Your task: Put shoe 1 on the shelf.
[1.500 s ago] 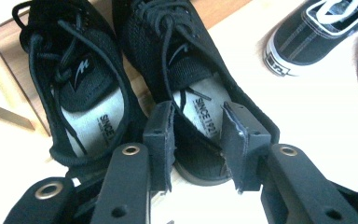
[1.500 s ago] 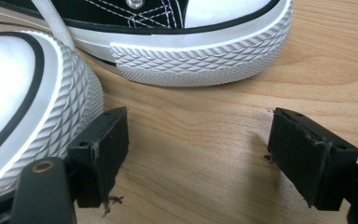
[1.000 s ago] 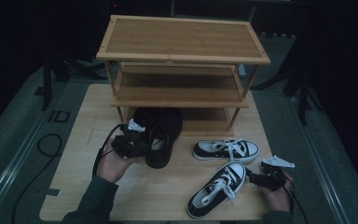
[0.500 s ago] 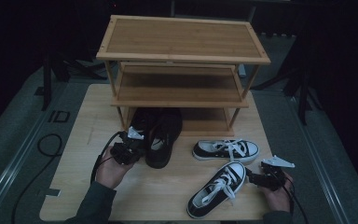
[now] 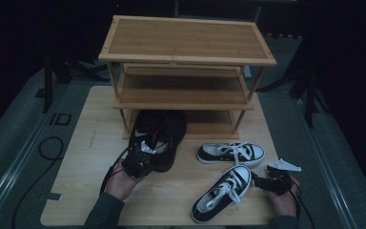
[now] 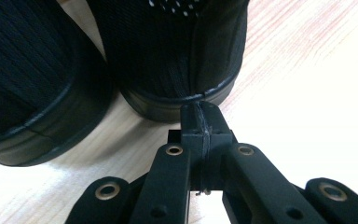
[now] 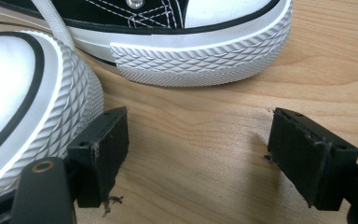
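Shoes: black ribbed-fabric pair [image 5: 159, 138], rubber-rimmed, centre | left tongs [image 5: 140, 160] just closed empty, now lower | right tongs [image 5: 262, 182] open beside diamond-textured sneaker [image 5: 221, 193]

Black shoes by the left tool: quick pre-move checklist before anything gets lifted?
1. Left tool shut: ok, jaws pressed together.
2. Shoe held in it: not ok, nothing between the jaws; tips only meet the heel of one black shoe.
3. Second black shoe beside it, upright: ok.
4. Right tool open: ok.
5. Right tool gripping a sneaker: not ok, one jaw beside its toe cap.
6. Bottom shelf space free: cannot tell.
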`<state>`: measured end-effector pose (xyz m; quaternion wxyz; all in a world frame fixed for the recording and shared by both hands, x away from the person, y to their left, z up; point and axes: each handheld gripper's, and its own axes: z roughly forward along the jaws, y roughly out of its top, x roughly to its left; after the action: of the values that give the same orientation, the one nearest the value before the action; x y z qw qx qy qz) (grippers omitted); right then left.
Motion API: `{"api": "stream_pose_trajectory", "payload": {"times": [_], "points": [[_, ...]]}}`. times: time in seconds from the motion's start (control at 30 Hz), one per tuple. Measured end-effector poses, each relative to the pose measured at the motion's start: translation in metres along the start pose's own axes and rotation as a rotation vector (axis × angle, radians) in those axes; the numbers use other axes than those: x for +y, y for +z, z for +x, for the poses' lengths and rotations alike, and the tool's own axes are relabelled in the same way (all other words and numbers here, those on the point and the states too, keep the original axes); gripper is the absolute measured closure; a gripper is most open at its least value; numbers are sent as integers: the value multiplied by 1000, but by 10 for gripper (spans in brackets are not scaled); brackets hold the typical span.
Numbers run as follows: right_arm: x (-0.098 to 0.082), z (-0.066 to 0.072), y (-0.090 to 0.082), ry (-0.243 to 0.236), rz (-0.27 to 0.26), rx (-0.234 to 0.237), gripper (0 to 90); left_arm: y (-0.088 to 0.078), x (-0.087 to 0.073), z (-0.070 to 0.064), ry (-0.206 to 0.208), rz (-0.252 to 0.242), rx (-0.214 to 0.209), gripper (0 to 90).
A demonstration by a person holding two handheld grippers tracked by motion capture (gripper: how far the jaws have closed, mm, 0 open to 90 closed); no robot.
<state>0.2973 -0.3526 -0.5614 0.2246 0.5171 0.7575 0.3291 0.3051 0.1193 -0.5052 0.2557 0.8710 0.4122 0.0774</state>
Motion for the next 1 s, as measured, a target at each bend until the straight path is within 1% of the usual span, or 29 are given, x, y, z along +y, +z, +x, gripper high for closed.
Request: {"api": "stream_pose_trajectory", "payload": {"times": [0.13,0.23,0.3,0.37,0.43,0.57,0.67,0.7,0.73,0.77,0.83,0.87,0.93,0.97,1.0], "points": [[0,0,0,0,0,0,202,5,-1,-1,9,19,0,900],[0,0,0,-1,0,0,202,10,-1,-2,19,39,13,900],[0,0,0,0,0,0,202,13,1,-1,23,50,9,900],[0,0,0,0,0,0,202,15,4,0,22,49,28,900],[0,0,0,0,0,0,202,16,9,2,11,41,31,900],[0,0,0,-1,0,0,202,17,18,1,6,27,40,900],[0,0,0,0,0,0,202,19,26,0,17,26,65,899],[0,0,0,0,0,0,202,19,26,0,17,26,65,899],[0,0,0,0,0,0,202,20,33,2,6,23,60,899],[0,0,0,0,0,0,202,20,35,2,6,18,63,899],[0,0,0,-1,0,0,202,20,39,3,1,17,78,898],[0,0,0,0,0,0,202,21,41,3,2,19,73,899],[0,0,0,-1,0,1,202,22,42,3,6,20,75,897],[0,0,0,0,0,0,202,24,42,1,13,25,86,897],[0,0,0,-1,0,0,202,26,41,-3,21,30,74,894]]}}
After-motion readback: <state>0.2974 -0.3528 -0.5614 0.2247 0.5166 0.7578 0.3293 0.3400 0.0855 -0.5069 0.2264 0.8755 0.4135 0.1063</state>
